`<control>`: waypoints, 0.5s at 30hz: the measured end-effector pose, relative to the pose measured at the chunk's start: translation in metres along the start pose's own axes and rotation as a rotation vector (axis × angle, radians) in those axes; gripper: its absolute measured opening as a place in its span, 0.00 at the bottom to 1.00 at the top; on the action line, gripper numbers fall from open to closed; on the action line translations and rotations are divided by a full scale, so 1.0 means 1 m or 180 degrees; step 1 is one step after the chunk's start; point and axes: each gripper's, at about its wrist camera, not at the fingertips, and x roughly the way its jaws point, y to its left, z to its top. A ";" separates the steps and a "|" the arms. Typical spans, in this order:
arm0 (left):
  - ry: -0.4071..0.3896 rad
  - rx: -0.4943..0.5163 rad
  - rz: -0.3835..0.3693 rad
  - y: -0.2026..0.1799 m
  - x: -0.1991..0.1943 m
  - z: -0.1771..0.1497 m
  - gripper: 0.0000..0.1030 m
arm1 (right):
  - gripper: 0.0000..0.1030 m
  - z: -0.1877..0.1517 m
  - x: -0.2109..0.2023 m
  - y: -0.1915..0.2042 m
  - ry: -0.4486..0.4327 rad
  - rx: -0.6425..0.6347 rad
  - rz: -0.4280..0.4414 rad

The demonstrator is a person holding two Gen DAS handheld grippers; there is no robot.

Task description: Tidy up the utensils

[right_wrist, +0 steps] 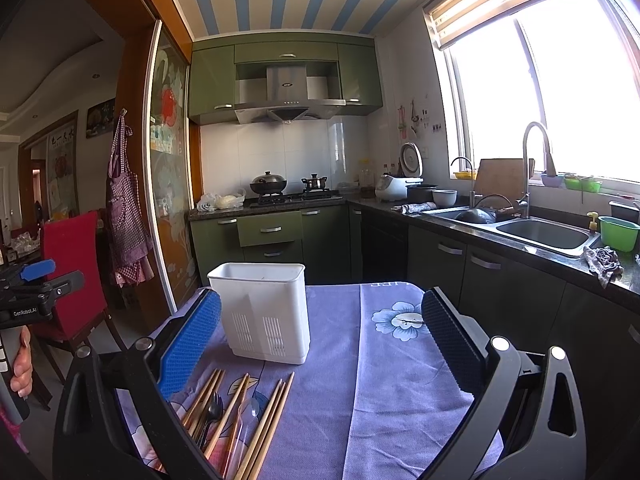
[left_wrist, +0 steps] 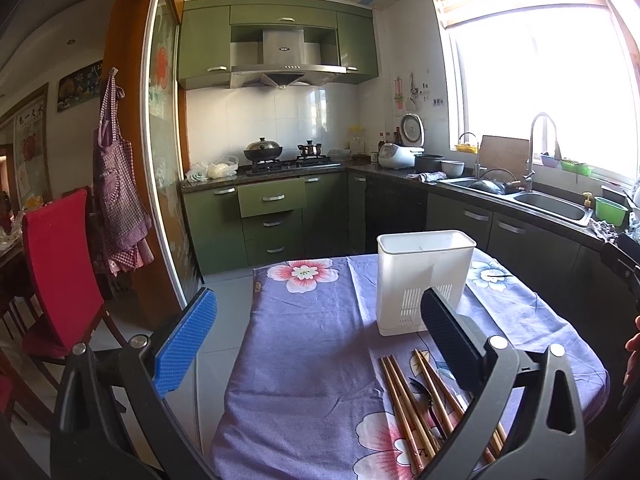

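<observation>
chopsticks (right_wrist: pixel 256 420) | below left of right claw (right_wrist: pixel 320 344) | apart

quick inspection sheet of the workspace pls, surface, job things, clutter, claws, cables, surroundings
surface: table under a purple floral cloth
job's things: white caddy upright; chopsticks, a dark fork and a clear spoon lie loose in front of it
clutter: nothing seen on the table
claws: left claw open, empty; right claw open, empty
cables: nothing seen
surroundings: red chair to the left, sink to the right, stove behind
</observation>
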 end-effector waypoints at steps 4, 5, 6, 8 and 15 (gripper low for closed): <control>-0.0053 -0.0108 -0.0055 0.005 -0.002 0.002 0.94 | 0.96 0.000 0.000 0.000 -0.0001 0.0003 0.0001; -0.0038 -0.0163 -0.0073 0.008 -0.001 0.002 0.94 | 0.96 0.001 0.000 0.000 0.0002 0.0000 0.0000; -0.0012 -0.0196 -0.0086 0.010 0.000 0.002 0.94 | 0.96 0.000 -0.001 -0.001 0.0008 0.0016 0.0012; 0.0045 -0.0174 -0.0036 0.011 0.003 0.002 0.94 | 0.96 0.001 -0.001 -0.001 -0.0001 0.0007 0.0003; 0.0184 -0.0127 -0.0011 0.011 0.010 -0.001 0.94 | 0.96 0.001 -0.001 -0.001 0.0002 0.0002 0.0001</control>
